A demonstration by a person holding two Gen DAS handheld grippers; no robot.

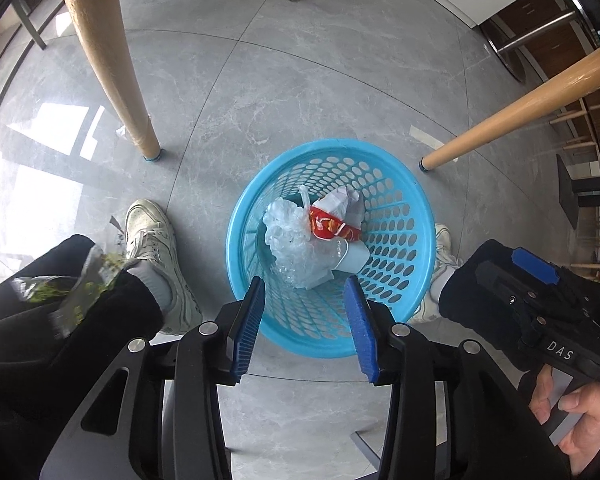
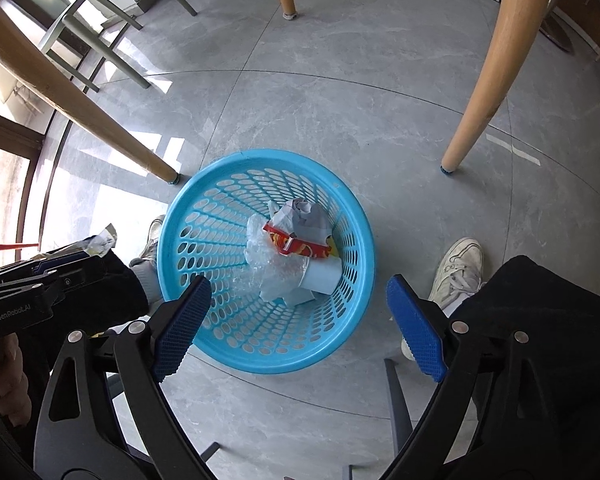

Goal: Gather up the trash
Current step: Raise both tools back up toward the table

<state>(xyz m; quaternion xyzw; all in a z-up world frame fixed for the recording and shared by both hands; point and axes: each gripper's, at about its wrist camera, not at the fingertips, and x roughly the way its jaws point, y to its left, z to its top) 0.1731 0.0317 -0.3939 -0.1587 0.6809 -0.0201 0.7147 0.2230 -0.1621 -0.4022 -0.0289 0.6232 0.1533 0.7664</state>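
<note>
Both tongs, left tongs (image 1: pixel 306 308) and right tongs (image 2: pixel 298 316), gape empty above the blue basket (image 2: pixel 352 216) holding crumpled trash (image 2: pixel 292 252).

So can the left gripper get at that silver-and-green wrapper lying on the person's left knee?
Probably yes: the silver-and-green wrapper lies uncovered on the black trouser leg, the left gripper has empty, open jaws, and nothing lies between.

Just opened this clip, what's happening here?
A seated person holds a gripper in each hand over a blue perforated basket on the floor between their feet. The basket already holds a clear plastic bag, a red snack wrapper, crumpled paper and a pale cup. Left gripper and right gripper are both open and empty. A foil wrapper lies on the person's left leg.
</note>
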